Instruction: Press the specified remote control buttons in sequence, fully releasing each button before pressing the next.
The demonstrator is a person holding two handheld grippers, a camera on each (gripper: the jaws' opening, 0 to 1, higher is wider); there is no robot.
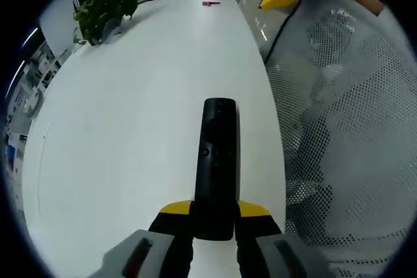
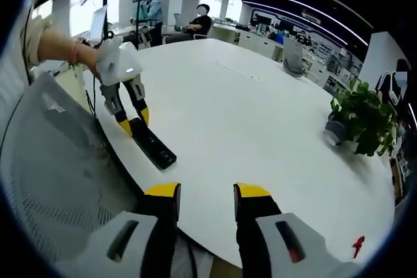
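- Fingers of the left gripper [image 1: 213,214] clamp the near end of the black remote [image 1: 215,164] at lower centre, above the white table [image 1: 124,109].
- Right gripper [image 2: 206,194] hangs parted and empty at the table edge, apart from the remote; no press looks begun.
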